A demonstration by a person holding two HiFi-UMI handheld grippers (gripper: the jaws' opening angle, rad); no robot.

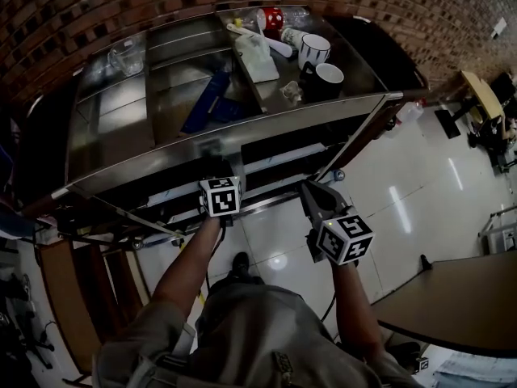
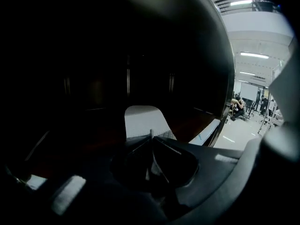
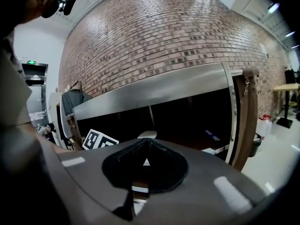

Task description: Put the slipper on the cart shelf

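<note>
The left claw (image 2: 151, 137) is reached in under the steel top of the cart (image 1: 242, 136), into the dark shelf below. Its jaws are clenched together on the near edge of the slipper (image 2: 142, 120). The slipper is pale, with a rounded far end and a textured patch by the jaw tips. It stretches straight away from the claw over the shelf floor, towards the shadowed back of the cart. The shelf's open side lies to its right, where the bright hall shows. The right claw (image 3: 146, 146) hangs outside the cart, just beside the left one and in front of the shelf opening. Its jaws are closed with nothing between them, only a small chink of light showing near the tips. From the right gripper view the slipper (image 3: 147, 134) is a small pale shape inside the shelf, beyond the right claw's tips. The left claw's marker cube (image 3: 99, 140) sits lower and to the left of it. A brick wall (image 3: 164, 46) rises behind the cart. On the cart's worktop, well above the slipper, stand a black mug (image 1: 327, 78) and a white striped mug (image 1: 313, 49), close together. A blue flat item (image 1: 212, 99) lies further left. The person stands on a pale tiled floor (image 1: 404, 192), both forearms stretched towards the cart.
</note>
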